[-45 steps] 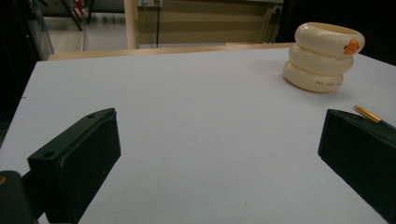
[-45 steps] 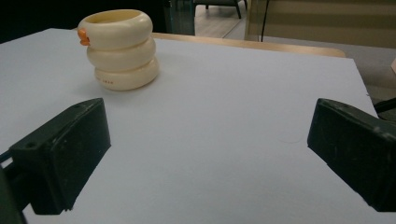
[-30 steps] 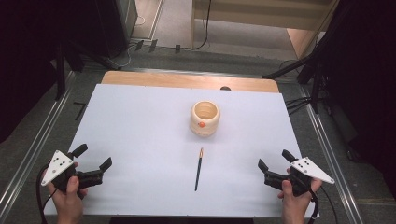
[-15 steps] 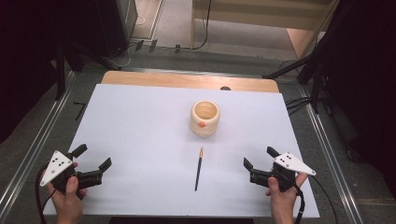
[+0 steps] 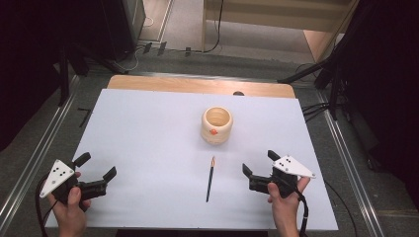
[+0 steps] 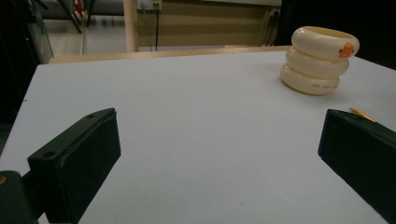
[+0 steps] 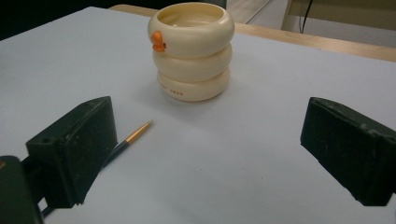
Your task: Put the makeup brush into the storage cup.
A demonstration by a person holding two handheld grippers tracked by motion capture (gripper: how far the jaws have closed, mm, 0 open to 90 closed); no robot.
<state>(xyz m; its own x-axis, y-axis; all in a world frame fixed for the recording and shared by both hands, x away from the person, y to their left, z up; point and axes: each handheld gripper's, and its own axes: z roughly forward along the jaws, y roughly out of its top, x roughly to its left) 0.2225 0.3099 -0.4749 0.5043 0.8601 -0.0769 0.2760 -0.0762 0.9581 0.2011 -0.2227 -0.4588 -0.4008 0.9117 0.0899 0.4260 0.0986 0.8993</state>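
Standing just behind the middle of the white worktop [image 5: 148,128], a cream pen pot [image 5: 217,125] shaped like three stacked rings carries a small orange duck bill on its top ring, facing the near edge. Nearer that edge and just right of centre lies a dark pencil [image 5: 210,178] with a gold-coloured tip, its tip pointing toward the pot and well apart from it. A person's left hand [image 5: 71,210] holds the left gripper [image 5: 96,167] at the near left corner, jaws spread wide over bare worktop. The right hand [image 5: 282,202] holds the right gripper [image 5: 259,161] close to the near edge, right of the pencil, jaws likewise wide and gripping nothing; from the right gripper view, the pencil passes behind one jaw, with the pot straight ahead.
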